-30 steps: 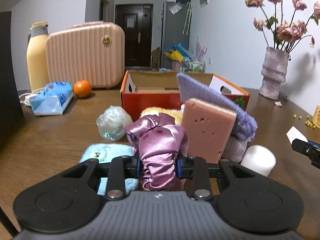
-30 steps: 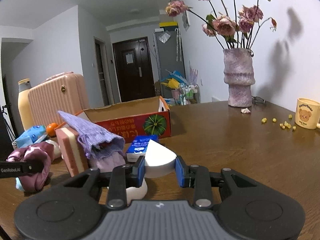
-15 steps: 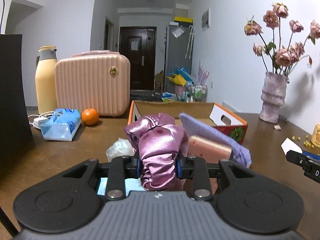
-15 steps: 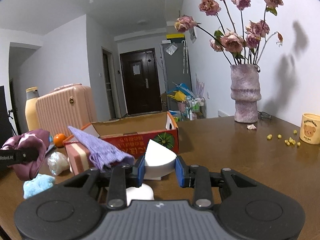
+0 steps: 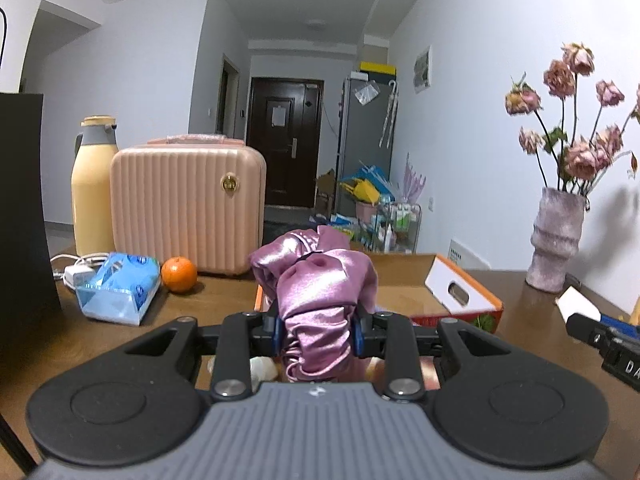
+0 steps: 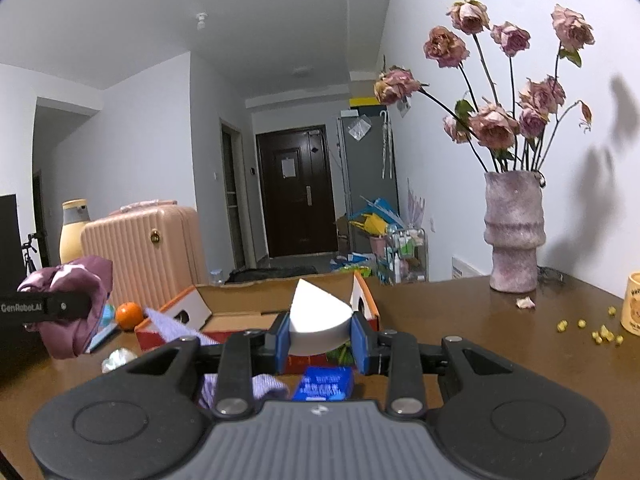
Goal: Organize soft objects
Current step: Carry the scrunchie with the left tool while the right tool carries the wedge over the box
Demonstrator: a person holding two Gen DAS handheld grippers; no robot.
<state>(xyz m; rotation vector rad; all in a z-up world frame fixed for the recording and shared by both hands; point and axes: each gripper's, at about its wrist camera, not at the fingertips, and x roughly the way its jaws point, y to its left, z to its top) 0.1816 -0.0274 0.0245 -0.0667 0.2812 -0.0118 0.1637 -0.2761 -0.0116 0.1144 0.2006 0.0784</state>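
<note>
My left gripper (image 5: 318,334) is shut on a shiny purple satin scrunchie (image 5: 320,288), lifted in front of the open red-and-orange cardboard box (image 5: 460,300). My right gripper (image 6: 320,338) is shut on a white wedge-shaped sponge (image 6: 318,316), raised before the same box (image 6: 240,304). In the right wrist view the scrunchie (image 6: 76,304) hangs at the left in the other gripper, and a purple knitted cloth (image 6: 172,326) lies by the box's front. The tip of the white wedge (image 5: 576,304) shows at the right edge of the left wrist view.
On the brown table stand a pink ribbed case (image 5: 188,204), a yellow jug (image 5: 92,184), a blue tissue pack (image 5: 116,288) and an orange (image 5: 179,274). A vase of dried roses (image 6: 514,232), a bear mug (image 6: 632,304), scattered yellow bits (image 6: 600,332) and a small blue carton (image 6: 324,384) are also there.
Both grippers have risen with their loads. The pink sponge, blue cloth and white roll have dropped below the left view; the box's inside now shows past both held things.
</note>
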